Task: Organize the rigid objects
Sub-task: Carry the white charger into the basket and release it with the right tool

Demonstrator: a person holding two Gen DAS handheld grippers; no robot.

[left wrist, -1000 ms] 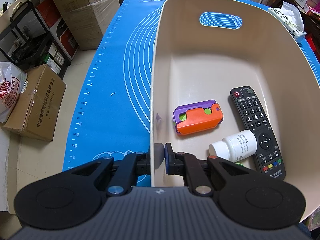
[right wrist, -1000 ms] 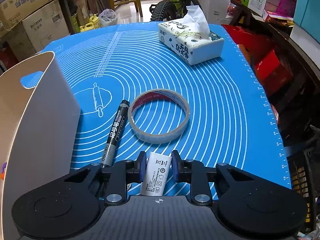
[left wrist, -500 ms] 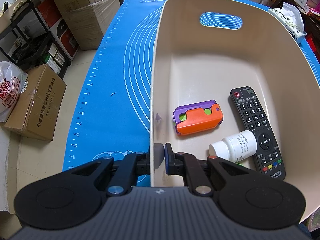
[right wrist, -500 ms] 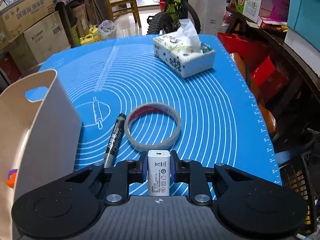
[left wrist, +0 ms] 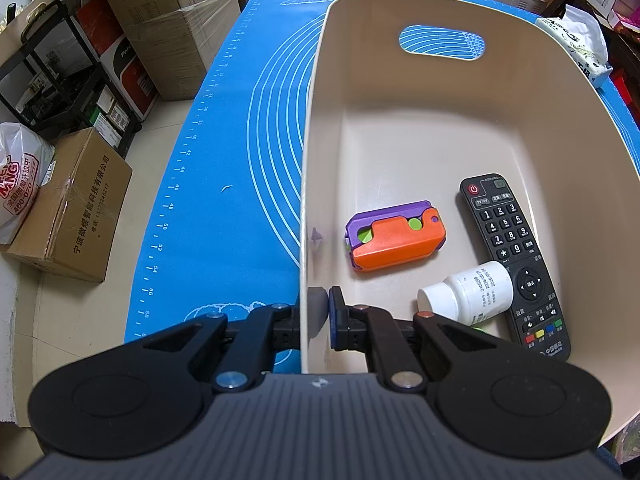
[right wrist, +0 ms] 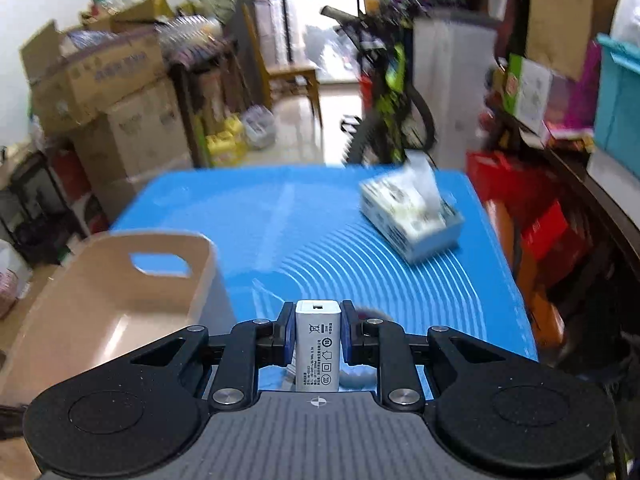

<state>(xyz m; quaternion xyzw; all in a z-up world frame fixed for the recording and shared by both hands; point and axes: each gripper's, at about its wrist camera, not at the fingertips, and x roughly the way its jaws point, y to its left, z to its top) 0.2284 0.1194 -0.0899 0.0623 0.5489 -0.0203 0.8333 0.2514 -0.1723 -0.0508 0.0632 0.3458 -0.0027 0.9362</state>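
My left gripper [left wrist: 317, 308] is shut on the near left wall of the beige bin [left wrist: 308, 184], one finger inside and one outside. On the bin's floor lie an orange and purple toy block [left wrist: 396, 236], a black remote control [left wrist: 514, 264] and a white pill bottle [left wrist: 470, 294]. My right gripper [right wrist: 318, 330] is shut on a white charger block [right wrist: 318, 344] and holds it up above the blue mat [right wrist: 312, 216]. The bin [right wrist: 120, 300] appears lower left in the right wrist view, which is blurred.
A tissue pack [right wrist: 412, 220] lies on the far right of the mat, also at the edge in the left wrist view [left wrist: 580, 44]. Cardboard boxes [left wrist: 68, 204] stand on the floor left of the table. Shelves and red boxes [right wrist: 548, 232] crowd the right side.
My right gripper has lifted the white charger off the mat and tilted upward; the tape ring and marker have dropped out of view. The left gripper and bin have stayed put.
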